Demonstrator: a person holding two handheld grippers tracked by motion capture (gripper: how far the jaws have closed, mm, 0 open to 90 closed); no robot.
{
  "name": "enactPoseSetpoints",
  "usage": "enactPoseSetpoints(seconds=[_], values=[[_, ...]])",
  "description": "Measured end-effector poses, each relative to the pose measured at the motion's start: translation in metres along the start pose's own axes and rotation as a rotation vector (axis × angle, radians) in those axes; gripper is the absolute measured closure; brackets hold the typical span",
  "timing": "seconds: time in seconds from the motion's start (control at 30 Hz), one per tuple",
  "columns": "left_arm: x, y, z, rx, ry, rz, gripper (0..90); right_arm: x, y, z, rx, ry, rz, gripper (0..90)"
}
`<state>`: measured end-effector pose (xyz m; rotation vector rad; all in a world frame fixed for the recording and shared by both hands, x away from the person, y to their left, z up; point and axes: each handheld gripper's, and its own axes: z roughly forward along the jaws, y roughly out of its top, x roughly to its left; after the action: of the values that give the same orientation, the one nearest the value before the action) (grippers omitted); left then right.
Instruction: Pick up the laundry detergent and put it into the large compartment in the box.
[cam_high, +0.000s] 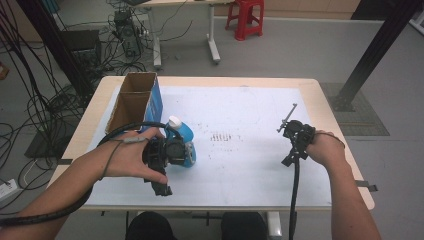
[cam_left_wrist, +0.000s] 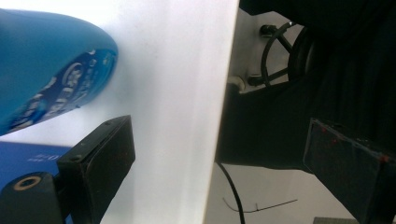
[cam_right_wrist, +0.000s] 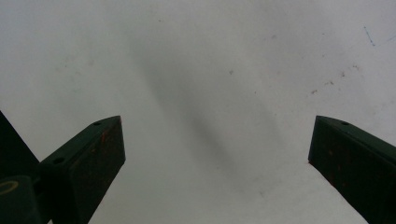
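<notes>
Nearest the person, the left gripper (cam_high: 167, 155) lay turned on its side at the near-left part of the white table cover (cam_high: 250, 165), its jaws spread wide with nothing pressed between them; in the left gripper view the blue bottle (cam_left_wrist: 46, 70) sat off to one side of the nearer jaw, apart from the pads and not pinched. The blue bottle (cam_high: 182, 137), white cap up, stood just behind that gripper, touching or nearly touching its body, though contact could not be confirmed. Level with it at the right, the right gripper (cam_high: 295, 137) hovered over bare cover, well apart from the bottle, jaws likewise spread and empty, with only stained white surface between them. Farther back at the left edge stood an open cardboard box (cam_high: 132, 100), two compartments, both seemingly vacant, its blue side panel just beside the bottle. Judgement: the work appeared early or between steps; the bottle was outside the box and ungripped, so seizing it and, probably, placing it in a compartment remained to be done.
</notes>
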<state>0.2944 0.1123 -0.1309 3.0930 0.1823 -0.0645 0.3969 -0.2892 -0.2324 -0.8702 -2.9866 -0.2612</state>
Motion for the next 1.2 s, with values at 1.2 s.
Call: enactPoseSetpoints(seconds=[1.2], values=[[0.037,0.02,-0.084,-0.014,0.178,0.086,9.7,-0.001,-0.02,-0.005,0.007,-0.02,0.038,3.4]])
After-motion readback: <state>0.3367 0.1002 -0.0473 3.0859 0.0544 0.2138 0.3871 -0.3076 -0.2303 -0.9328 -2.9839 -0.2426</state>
